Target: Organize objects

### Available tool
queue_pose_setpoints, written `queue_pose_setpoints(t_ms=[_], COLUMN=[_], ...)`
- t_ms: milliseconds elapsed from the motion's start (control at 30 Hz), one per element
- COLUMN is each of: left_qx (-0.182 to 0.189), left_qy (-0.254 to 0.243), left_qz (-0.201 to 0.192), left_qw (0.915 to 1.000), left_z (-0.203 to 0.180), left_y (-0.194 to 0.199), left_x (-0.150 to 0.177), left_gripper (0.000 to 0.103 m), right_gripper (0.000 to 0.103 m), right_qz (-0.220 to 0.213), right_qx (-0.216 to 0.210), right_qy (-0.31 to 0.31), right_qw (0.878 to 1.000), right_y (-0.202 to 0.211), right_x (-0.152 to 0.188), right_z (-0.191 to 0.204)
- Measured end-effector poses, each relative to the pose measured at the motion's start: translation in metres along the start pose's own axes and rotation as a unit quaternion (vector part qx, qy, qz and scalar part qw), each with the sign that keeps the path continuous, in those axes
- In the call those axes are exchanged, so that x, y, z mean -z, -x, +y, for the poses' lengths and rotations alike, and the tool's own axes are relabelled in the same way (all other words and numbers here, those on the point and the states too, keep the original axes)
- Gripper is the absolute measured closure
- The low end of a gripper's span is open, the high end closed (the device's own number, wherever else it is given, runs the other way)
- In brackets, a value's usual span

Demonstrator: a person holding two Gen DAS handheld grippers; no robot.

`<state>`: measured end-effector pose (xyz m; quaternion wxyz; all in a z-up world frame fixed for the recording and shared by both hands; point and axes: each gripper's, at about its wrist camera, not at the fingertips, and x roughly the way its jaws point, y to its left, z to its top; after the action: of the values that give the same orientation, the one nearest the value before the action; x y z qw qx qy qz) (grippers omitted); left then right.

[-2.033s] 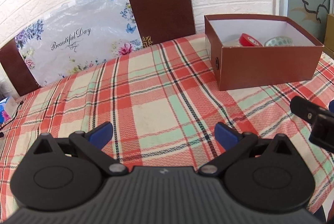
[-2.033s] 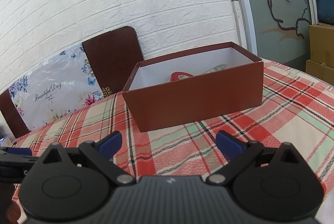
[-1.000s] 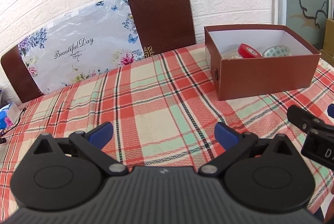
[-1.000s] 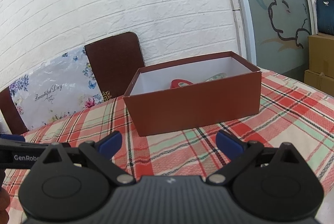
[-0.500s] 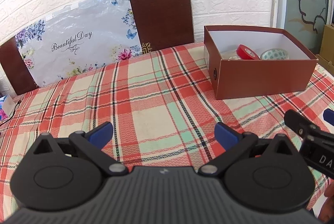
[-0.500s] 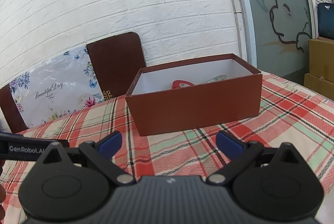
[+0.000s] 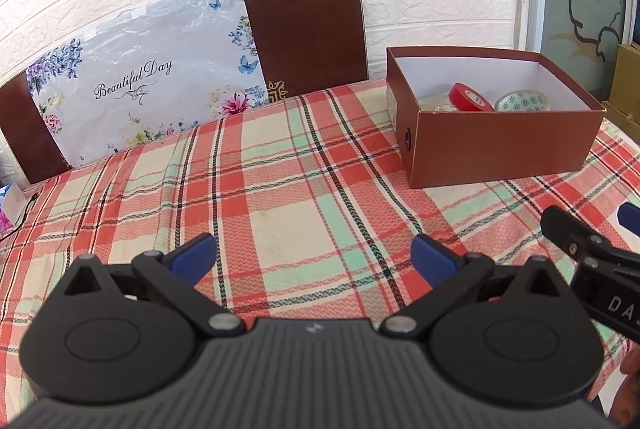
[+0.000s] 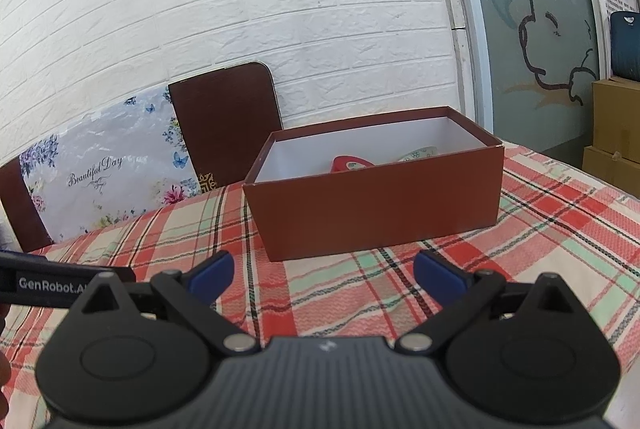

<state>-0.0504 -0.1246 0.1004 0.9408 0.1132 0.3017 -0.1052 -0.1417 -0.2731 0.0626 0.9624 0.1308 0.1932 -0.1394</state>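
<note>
A brown open box (image 7: 504,145) with a white inside stands on the plaid tablecloth (image 7: 280,197) at the right. In it lie a red tape roll (image 7: 470,97) and a green patterned bowl (image 7: 522,101). The box also shows in the right wrist view (image 8: 380,213), with the red roll (image 8: 350,163) peeking over its wall. My left gripper (image 7: 312,255) is open and empty above the cloth, left of the box. My right gripper (image 8: 324,271) is open and empty, just in front of the box.
Two brown chair backs (image 7: 304,29) and a floral "Beautiful Day" sheet (image 7: 148,81) lean against the white brick wall behind the table. Cardboard boxes (image 8: 616,133) stand at the far right. A small packet (image 7: 10,205) lies at the table's left edge.
Both grippers have drifted slightly back from the box and stayed open. Nothing on the table has moved.
</note>
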Motion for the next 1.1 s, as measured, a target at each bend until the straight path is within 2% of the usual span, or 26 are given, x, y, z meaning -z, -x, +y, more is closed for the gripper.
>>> queue_pose_setpoints(t_ms=[400,1100], left_qx=[-0.006,0.006], left_qy=[-0.002,-0.010], left_qz=[0.006,0.009], left_qw=[1.0000,0.9999], left_z=[-0.0007,-0.0083], left_y=[-0.0038,-0.0029], left_x=[-0.0002,0.0019], left_gripper=[0.000,0.000], right_gripper=[0.003,0.003], right_qz=[-0.010,-0.014], right_qx=[-0.004,0.001], right_qy=[0.017,0.011], right_qw=[1.000,1.000], right_y=[0.0011,0.0042], right_x=[0.0006,0.0006], right_z=[0.0036,0.0010])
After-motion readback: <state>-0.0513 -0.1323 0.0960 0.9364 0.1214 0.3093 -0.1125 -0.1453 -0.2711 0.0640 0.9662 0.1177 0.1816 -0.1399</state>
